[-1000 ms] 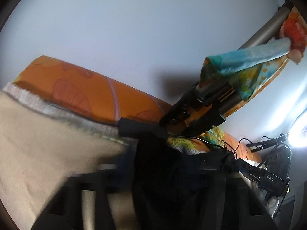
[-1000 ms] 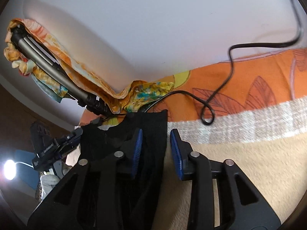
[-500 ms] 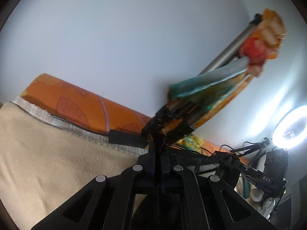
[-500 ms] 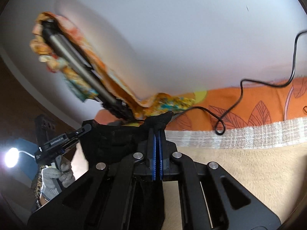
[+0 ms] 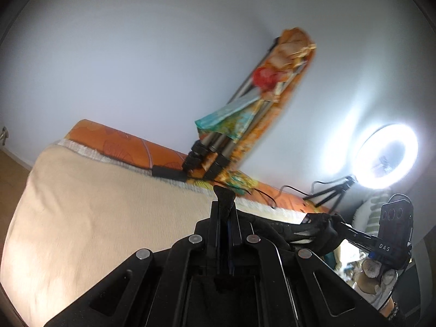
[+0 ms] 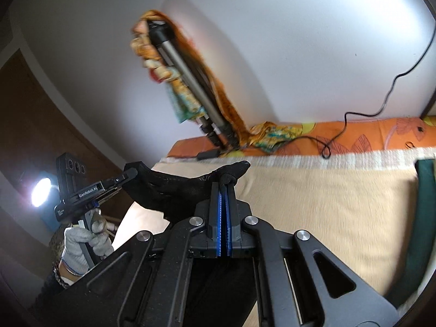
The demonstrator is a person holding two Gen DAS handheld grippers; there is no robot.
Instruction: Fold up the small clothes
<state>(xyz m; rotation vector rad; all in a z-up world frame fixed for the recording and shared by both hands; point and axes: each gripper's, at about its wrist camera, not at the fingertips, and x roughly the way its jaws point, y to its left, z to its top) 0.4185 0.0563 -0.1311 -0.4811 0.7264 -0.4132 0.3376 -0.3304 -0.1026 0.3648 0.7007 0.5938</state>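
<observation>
Holding a black garment point(image 6: 174, 188) up off the bed, you're pinching it w/ both grippers. Your right gripper point(image 6: 224, 182) is clamped on one corner, blue pads pressed together w/ a nub of fabric poking out above the tips. Your left gripper point(image 5: 225, 204) is closed on the opposite corner the same way; in the right wrist view it's showing at far left point(image 6: 130, 175), held by your gloved hand point(image 6: 81, 242). The garment's long axis is running side to side betw. the two grippers, roughly parallel to the bed's near edge, top edge sagging a bit in the middle, rest hanging down below the jaws. Can't tell which end is the waist or hem.

Under it, a beige blanket point(image 6: 313, 204) is covering the bed, w/ a pale woven border point(image 6: 327, 159) and an orange leaf-print sheet point(image 6: 362, 136) along the wall. A dark green cloth point(image 6: 421, 218) is lying at the right edge. A tripod point(image 6: 188, 79) draped in a colourful scarf point(image 5: 272, 103) is leaning against the white wall point(image 5: 136, 54); a black cable point(image 6: 392, 90) is trailing down onto the sheet. A ring light point(image 5: 387, 156) is glowing on a small stand at right of the left wrist view.
</observation>
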